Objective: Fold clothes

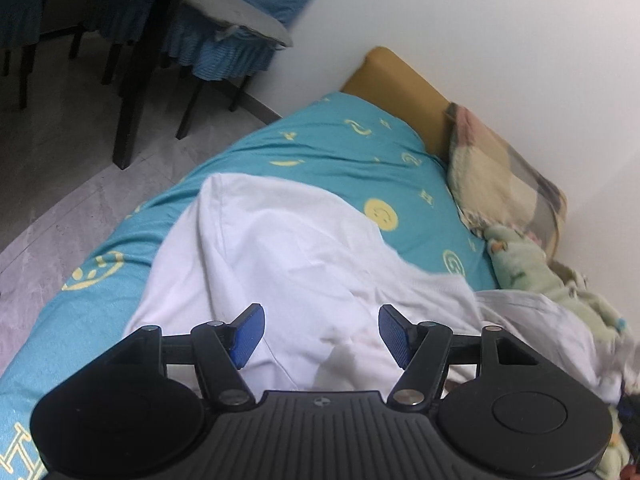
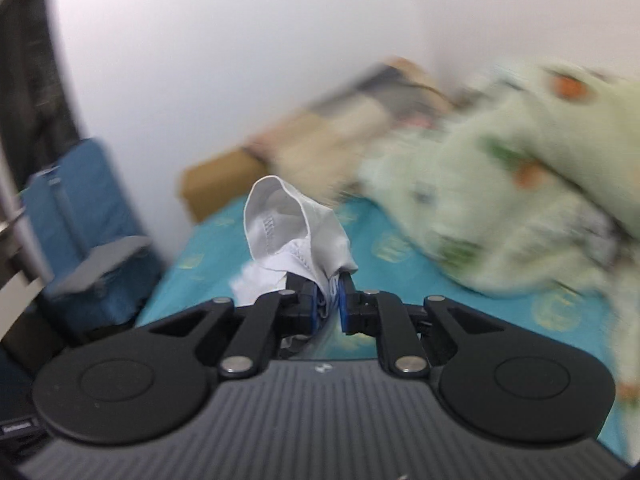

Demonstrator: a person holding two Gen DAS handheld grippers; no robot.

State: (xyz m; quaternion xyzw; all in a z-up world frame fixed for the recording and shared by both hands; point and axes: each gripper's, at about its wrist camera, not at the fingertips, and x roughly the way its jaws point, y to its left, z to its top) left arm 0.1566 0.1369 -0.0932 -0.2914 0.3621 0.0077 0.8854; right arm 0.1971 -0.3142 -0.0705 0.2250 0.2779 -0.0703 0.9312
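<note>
**Fold barely begun on the teal bed**

A bed in a teal smiley-print sheet runs along a white wall. The white garment lies rumpled across it, no neat fold visible, so most of the work looks still ahead. The right gripper has its jaws clamped on a bunched hem of that cloth, lifted clear of the sheet. The left gripper hangs over the garment, jaws apart and empty. A pale green blanket heaps at 2 o'clock, crowding the folding space; a patchwork pillow sits against the wall, and blue-covered chairs stand on the floor at 11 o'clock.
</note>
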